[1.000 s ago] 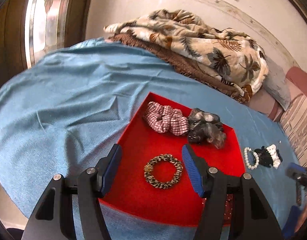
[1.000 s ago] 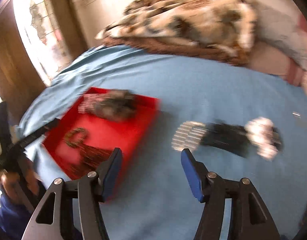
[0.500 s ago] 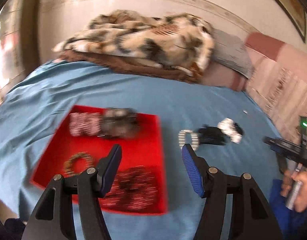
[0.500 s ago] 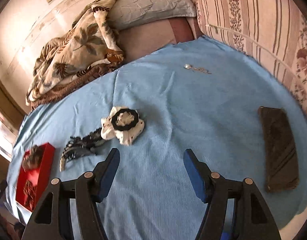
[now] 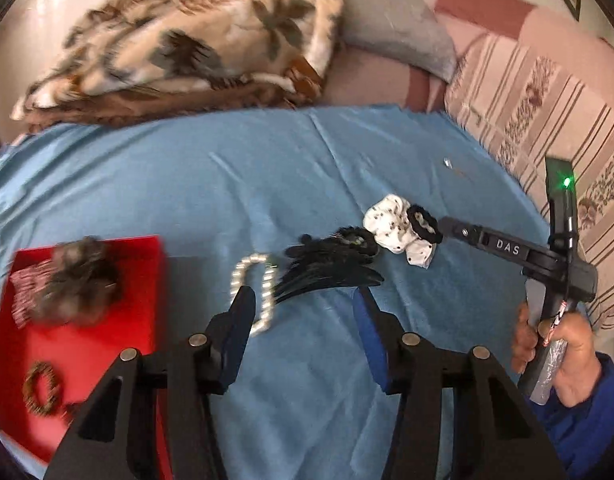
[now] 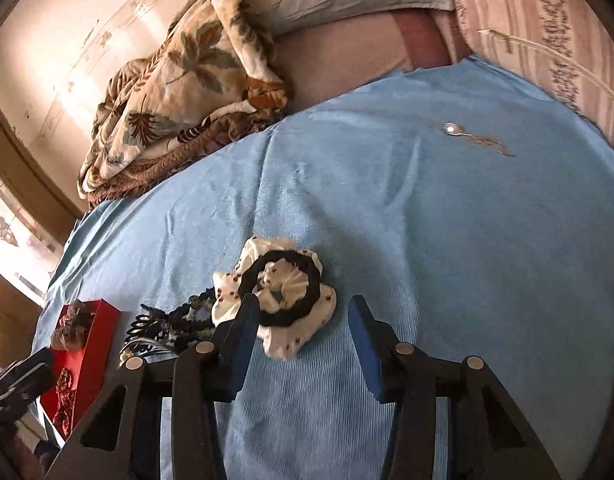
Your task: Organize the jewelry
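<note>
A red tray sits at the left on the blue cloth, holding a dark scrunchie, a checked scrunchie and a leopard hair tie. A pearl bracelet, a black hair claw, a white spotted scrunchie and a black hair tie lie on the cloth. My left gripper is open and empty, just before the bracelet and claw. My right gripper is open and empty, its left finger beside the white scrunchie with the black tie on it. The tray shows at far left.
A thin silver necklace lies far right on the cloth. A folded leaf-print blanket and grey pillow lie at the back. A striped cushion borders the right. The right gripper's body shows in the left view.
My left gripper has swung right from over the tray to the bracelet and claw. My right gripper has moved in close to the white scrunchie. Both stay open.
</note>
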Demonstrator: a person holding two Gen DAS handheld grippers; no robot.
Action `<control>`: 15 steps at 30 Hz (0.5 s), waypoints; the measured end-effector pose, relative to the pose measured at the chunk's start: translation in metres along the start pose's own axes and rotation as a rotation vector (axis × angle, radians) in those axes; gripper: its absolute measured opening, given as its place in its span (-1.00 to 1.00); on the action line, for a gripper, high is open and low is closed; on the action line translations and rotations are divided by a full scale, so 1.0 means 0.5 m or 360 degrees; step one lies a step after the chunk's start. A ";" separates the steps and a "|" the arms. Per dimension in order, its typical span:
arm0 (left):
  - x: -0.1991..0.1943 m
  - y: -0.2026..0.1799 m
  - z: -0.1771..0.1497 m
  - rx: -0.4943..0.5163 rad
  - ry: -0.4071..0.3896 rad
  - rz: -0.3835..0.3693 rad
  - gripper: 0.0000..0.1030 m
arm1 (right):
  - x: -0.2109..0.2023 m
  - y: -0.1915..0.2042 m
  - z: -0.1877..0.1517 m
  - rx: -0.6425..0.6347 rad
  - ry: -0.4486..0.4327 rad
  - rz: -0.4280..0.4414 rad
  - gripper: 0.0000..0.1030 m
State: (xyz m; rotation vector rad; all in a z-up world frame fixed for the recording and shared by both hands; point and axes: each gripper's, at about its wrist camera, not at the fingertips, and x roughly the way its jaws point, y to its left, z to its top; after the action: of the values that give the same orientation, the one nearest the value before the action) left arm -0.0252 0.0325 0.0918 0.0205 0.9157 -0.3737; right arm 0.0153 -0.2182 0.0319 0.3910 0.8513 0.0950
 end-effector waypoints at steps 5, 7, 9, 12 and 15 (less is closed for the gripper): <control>0.084 -0.010 0.030 0.0044 0.0112 -0.0037 -0.03 | 0.036 -0.006 0.019 -0.0031 0.0055 0.0037 -0.03; 0.110 -0.017 0.039 0.0096 0.0125 -0.0020 -0.03 | 0.049 -0.008 0.022 -0.0036 0.0077 0.0051 -0.03; 0.129 -0.021 0.047 0.0125 0.0133 -0.0010 -0.03 | 0.062 -0.008 0.026 -0.0052 0.0094 0.0059 -0.03; 0.153 -0.021 0.051 0.0126 0.0158 -0.0043 -0.03 | 0.075 -0.009 0.029 -0.0053 0.0115 0.0092 -0.19; 0.158 -0.023 0.049 0.0135 0.0151 -0.0056 -0.13 | 0.086 -0.010 0.032 -0.0047 0.0136 0.0128 -0.46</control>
State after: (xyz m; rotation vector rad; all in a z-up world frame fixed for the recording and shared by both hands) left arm 0.0336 -0.0069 0.0471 0.1005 0.9945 -0.4471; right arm 0.0549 -0.2176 0.0088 0.3956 0.9172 0.1999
